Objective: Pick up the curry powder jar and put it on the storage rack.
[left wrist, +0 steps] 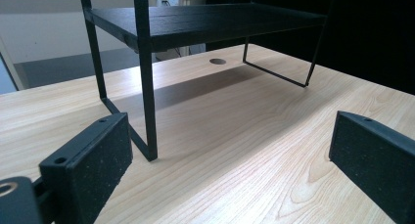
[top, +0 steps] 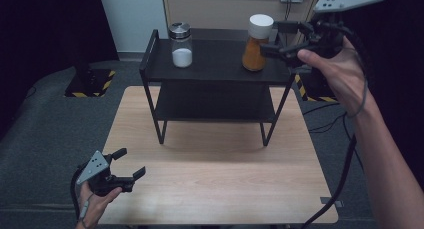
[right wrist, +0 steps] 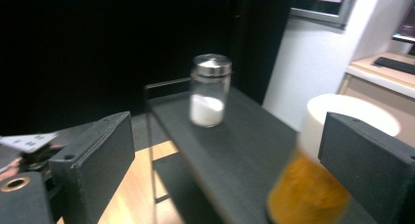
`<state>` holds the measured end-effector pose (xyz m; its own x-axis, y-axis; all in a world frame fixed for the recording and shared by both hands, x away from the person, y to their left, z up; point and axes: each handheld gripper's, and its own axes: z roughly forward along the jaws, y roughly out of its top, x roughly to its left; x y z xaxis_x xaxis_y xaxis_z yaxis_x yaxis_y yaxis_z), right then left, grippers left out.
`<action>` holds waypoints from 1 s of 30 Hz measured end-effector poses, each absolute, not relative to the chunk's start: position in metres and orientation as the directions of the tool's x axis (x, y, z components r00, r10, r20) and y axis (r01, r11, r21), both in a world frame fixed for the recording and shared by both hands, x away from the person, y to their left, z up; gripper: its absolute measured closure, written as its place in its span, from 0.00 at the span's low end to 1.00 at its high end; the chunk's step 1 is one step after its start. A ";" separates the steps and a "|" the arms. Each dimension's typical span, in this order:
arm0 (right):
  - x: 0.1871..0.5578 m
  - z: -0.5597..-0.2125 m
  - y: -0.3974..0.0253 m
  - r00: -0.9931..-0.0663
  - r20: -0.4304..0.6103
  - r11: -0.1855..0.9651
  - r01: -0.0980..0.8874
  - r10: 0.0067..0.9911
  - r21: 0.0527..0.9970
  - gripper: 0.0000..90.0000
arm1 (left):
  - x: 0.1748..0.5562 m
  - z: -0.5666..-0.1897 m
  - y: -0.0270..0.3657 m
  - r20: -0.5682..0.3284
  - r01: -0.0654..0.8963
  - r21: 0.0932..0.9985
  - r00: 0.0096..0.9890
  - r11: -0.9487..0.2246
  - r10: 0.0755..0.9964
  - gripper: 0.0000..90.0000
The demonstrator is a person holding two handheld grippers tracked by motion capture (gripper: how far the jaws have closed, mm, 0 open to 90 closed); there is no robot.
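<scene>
On the top of a black two-level shelf (top: 215,69) stand two jars. The left one is clear glass with a metal lid and white powder (top: 181,44) (right wrist: 209,90). The right one has a white cap and orange powder (top: 257,43) (right wrist: 323,177). My right gripper (top: 272,39) (right wrist: 230,160) is open beside the orange jar, its jaws just right of it, not closed on it. My left gripper (top: 131,163) (left wrist: 230,155) is open low over the wooden table (top: 215,184) near its front left corner, with nothing between its jaws.
The shelf's thin legs (left wrist: 147,97) stand on the table's far half. A round cable hole (left wrist: 218,61) lies in the tabletop under the shelf. Cables (top: 345,174) trail off the table's right edge. A black and yellow base plate (top: 90,83) sits on the floor at left.
</scene>
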<state>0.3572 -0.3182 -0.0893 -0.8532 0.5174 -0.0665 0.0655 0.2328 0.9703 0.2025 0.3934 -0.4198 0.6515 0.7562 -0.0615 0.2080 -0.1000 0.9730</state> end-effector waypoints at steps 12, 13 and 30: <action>0.316 -0.132 -0.318 -0.880 -0.093 0.246 0.029 0.467 0.969 0.07 | 0.213 -0.419 0.389 -0.059 0.201 0.974 0.675 -0.107 0.735 0.01; 0.314 -0.136 -0.319 -0.881 -0.091 0.245 0.029 0.464 0.969 0.07 | 0.214 -0.419 0.389 -0.058 0.200 0.974 0.677 -0.108 0.734 0.01; 0.288 -0.199 -0.327 -0.868 -0.101 0.325 0.072 0.486 0.943 0.07 | 0.216 -0.419 0.387 -0.058 0.201 0.973 0.681 -0.110 0.730 0.01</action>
<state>0.2880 -0.3266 -0.1986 -0.8682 0.4859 -0.1007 0.0725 0.3249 0.9430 0.2159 0.3875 -0.4194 0.6806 0.7304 -0.0577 0.2011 -0.1104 0.9733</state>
